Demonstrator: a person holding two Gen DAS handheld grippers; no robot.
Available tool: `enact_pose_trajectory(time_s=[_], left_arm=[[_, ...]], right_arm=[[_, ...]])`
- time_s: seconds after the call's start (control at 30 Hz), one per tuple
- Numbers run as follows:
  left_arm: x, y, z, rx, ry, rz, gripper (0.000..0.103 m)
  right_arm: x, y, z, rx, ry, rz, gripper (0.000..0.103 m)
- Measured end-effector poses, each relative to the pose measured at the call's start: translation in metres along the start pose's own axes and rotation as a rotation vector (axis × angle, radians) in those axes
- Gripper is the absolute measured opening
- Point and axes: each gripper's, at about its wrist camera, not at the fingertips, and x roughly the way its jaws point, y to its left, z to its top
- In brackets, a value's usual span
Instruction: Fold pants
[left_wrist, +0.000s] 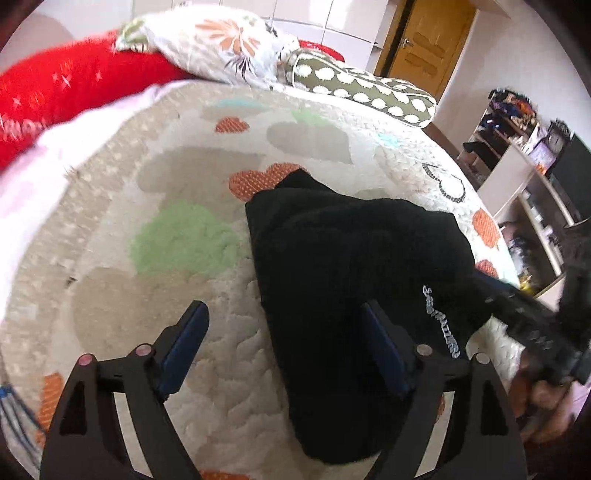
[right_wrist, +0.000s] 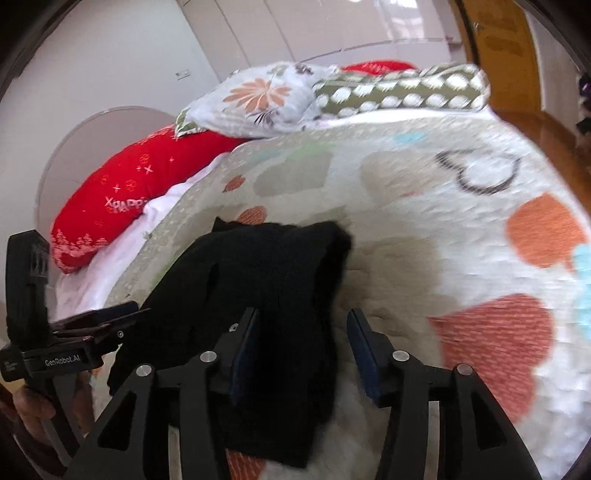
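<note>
Both the left hand-held gripper (left_wrist: 284, 328) and right hand-held gripper (right_wrist: 303, 332) stand spread, angled downward.

A quilted bedspread (left_wrist: 155, 280) patterned with orange, green and grey hearts covers the bed. At its far edge, a red cushion (left_wrist: 62, 85) with white festive print lies at left, beside a floral pillow (left_wrist: 207, 40) and an olive pillow (left_wrist: 362, 88) with white spots. A wooden door (left_wrist: 428, 40) stands beyond, and cluttered shelving (left_wrist: 517, 147) lines the right wall.
</note>
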Motion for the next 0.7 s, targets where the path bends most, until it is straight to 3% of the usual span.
enact_pose_trajectory(time_s=[0.07, 0.13, 0.33, 0.7], left_arm=[[-0.008, -0.006, -0.003, 0.012, -0.025, 0.027, 0.084], [-0.019, -0.015, -0.008, 0.034, -0.065, 0.06, 0.084], [-0.038, -0.034, -0.021, 0.072, -0.117, 0.102, 0.084], [-0.063, -0.043, -0.047, 0.036, -0.145, 0.092, 0.084]], right_arm=[[-0.017, 0.005, -0.001, -0.023, -0.029, -0.011, 0.053], [-0.029, 0.011, -0.006, -0.057, -0.046, -0.018, 0.063], [-0.057, 0.027, -0.022, -0.092, -0.115, -0.065, 0.07], [-0.07, 0.048, -0.039, -0.133, -0.082, -0.057, 0.079]])
